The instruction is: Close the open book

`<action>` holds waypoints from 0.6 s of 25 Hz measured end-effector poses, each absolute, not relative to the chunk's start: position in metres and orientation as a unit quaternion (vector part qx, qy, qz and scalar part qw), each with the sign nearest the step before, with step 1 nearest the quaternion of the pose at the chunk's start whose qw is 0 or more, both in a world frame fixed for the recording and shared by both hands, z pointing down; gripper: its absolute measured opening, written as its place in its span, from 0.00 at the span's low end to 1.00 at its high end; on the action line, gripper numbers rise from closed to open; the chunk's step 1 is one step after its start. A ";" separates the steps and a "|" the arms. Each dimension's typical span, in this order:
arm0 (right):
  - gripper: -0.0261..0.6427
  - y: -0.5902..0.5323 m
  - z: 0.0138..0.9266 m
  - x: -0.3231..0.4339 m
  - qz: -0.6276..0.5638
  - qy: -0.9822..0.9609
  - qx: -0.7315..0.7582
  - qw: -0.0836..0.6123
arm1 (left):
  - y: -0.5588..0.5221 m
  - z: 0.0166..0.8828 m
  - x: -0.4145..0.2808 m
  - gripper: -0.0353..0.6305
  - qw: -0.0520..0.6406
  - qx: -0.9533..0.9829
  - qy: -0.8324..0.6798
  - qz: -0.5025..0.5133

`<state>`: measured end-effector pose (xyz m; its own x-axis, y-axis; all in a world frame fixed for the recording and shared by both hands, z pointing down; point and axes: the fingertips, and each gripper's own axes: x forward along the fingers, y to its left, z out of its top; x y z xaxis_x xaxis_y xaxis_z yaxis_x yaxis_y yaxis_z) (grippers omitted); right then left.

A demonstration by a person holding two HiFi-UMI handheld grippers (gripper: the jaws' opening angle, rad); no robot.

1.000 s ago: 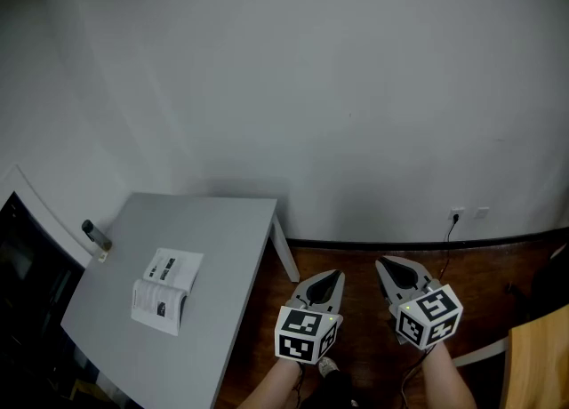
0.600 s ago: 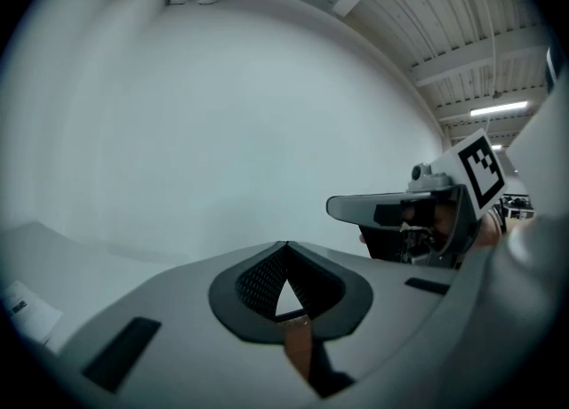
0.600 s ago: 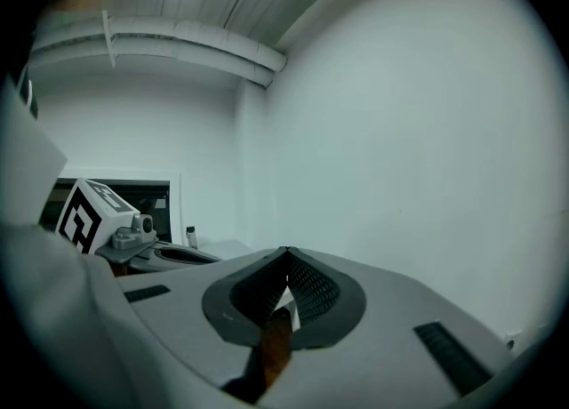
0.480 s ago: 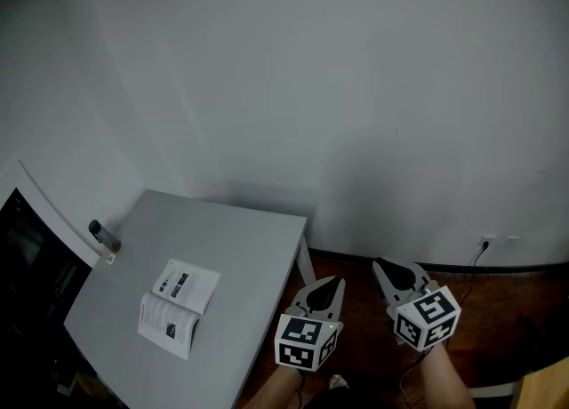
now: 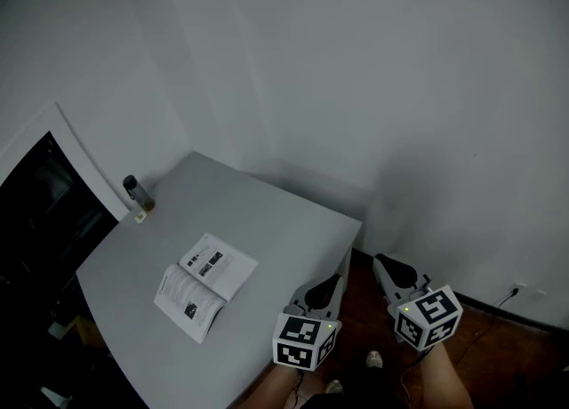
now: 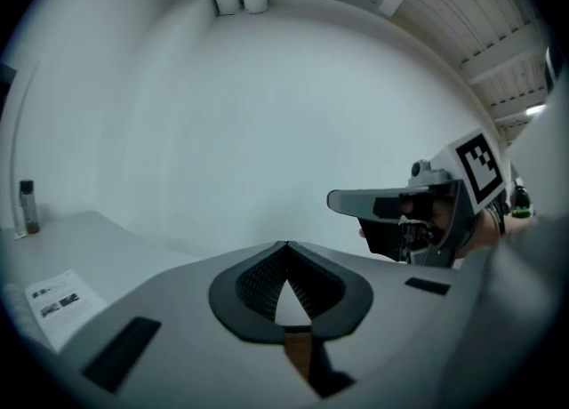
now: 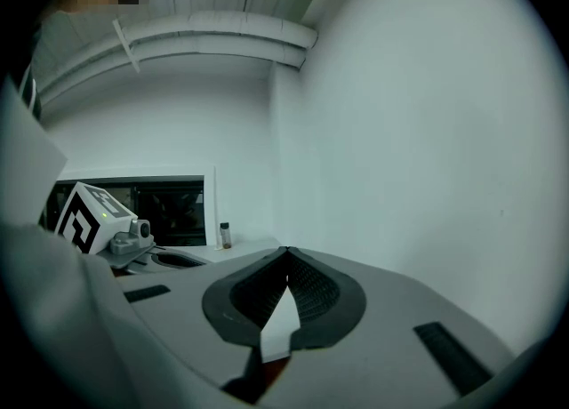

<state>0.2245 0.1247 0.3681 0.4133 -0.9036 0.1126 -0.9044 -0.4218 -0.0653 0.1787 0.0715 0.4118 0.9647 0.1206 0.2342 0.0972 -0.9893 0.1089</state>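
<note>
An open book [image 5: 206, 284] lies face up on the grey table [image 5: 267, 220], left of both grippers; its page edge also shows low at the left of the left gripper view as the book [image 6: 55, 296]. My left gripper [image 5: 335, 279] hangs just off the table's near right corner, its jaws shut on nothing [image 6: 284, 244]. My right gripper [image 5: 380, 261] floats further right over the floor, also shut and empty [image 7: 286, 250]. Neither one touches the book.
A small dark bottle [image 5: 132, 188] stands at the table's far left edge, beside a dark opening [image 5: 36, 220] in the white wall. Brown floor [image 5: 498, 345] lies right of the table, with a wall socket and cable [image 5: 517, 290].
The table and book have slid right and toward the middle of the head view. Both grippers now sit closer to the table's corner. Their jaws stay closed.
</note>
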 end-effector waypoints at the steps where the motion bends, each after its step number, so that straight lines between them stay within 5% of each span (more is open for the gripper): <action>1: 0.04 0.110 0.370 0.225 0.067 -0.553 0.830 0.004 | 0.058 0.413 0.178 0.06 0.051 0.991 0.037 0.122; 15: 0.05 -0.051 0.387 0.222 0.074 -0.760 0.645 0.015 | -0.067 0.421 0.158 0.06 0.072 0.965 -0.222 0.122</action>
